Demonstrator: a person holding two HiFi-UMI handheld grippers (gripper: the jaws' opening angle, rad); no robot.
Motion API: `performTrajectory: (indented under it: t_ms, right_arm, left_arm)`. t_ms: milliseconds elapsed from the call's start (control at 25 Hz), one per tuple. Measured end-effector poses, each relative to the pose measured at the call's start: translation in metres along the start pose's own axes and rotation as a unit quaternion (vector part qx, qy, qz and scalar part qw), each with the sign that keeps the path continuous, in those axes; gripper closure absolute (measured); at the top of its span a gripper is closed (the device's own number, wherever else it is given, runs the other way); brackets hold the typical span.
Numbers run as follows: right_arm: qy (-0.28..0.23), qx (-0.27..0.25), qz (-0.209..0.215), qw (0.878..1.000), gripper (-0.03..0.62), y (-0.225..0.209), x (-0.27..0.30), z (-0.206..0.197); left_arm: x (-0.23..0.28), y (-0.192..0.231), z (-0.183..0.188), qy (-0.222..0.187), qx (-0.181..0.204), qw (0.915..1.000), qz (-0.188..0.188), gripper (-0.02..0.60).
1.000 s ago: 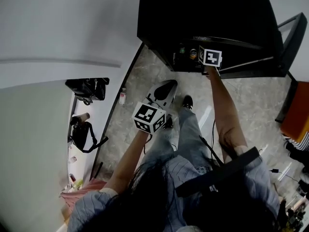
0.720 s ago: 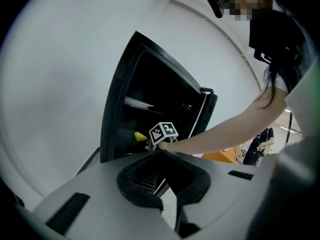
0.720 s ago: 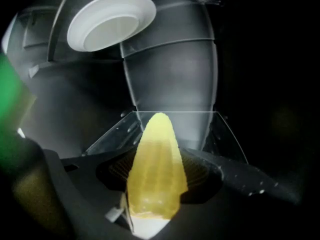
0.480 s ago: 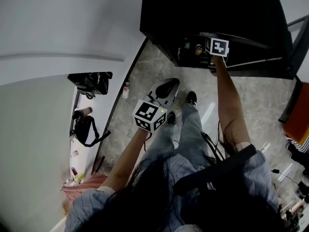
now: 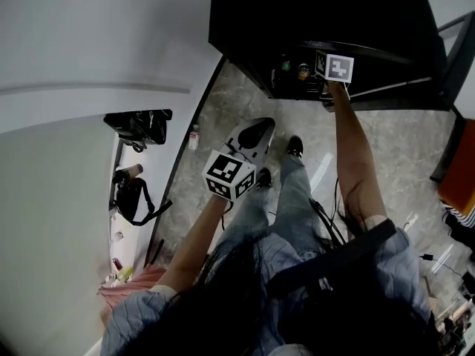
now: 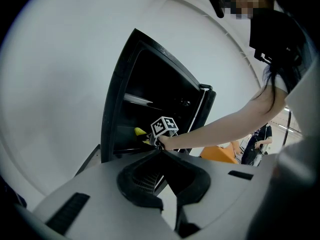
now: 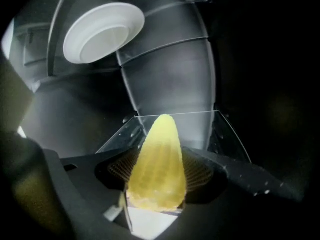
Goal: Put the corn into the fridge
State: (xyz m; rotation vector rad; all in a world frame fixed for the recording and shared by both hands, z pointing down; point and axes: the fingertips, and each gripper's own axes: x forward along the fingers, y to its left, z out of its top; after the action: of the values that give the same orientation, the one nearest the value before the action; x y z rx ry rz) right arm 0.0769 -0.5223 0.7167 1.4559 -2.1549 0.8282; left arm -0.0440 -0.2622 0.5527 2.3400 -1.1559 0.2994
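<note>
The yellow corn cob point(image 7: 159, 159) sits between the jaws of my right gripper point(image 7: 160, 176), which is shut on its thick end; the tip points into the dark fridge point(image 5: 312, 13). Under the corn is a glass shelf point(image 7: 200, 126). In the head view only the right gripper's marker cube point(image 5: 334, 67) shows, at the fridge opening. The left gripper view catches that cube point(image 6: 165, 126) with a bit of the corn point(image 6: 140, 132) at the open fridge point(image 6: 145, 91). My left gripper point(image 5: 252, 133) hangs over the floor away from the fridge, jaws together and holding nothing.
A white bowl point(image 7: 102, 31) lies deeper inside the fridge, up and to the left. Bottles point(image 5: 292, 68) stand in the fridge door point(image 6: 204, 111). Black bags point(image 5: 137, 128) hang by the left wall. An orange seat point(image 5: 459, 176) is at the right.
My right gripper with the corn has moved a little up and further into the fridge opening. The left gripper has hardly moved.
</note>
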Motion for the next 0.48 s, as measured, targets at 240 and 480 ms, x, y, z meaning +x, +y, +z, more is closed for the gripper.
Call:
performTrajectory:
  t_ms: [240,480]
  right_arm:
    - [0.003,0.029,0.009,1.0,0.322,-0.003,-0.013,-0.009]
    - [-0.016,0.035,0.015,0.999,0.322,-0.005,-0.035,-0.003]
  left_arm:
    - [-0.009,-0.001,-0.005,0.002,-0.006,1.0,0.004,0.572]
    - [-0.019,0.002,-0.01,-0.001,-0.017,0.9998,0.01,0.572]
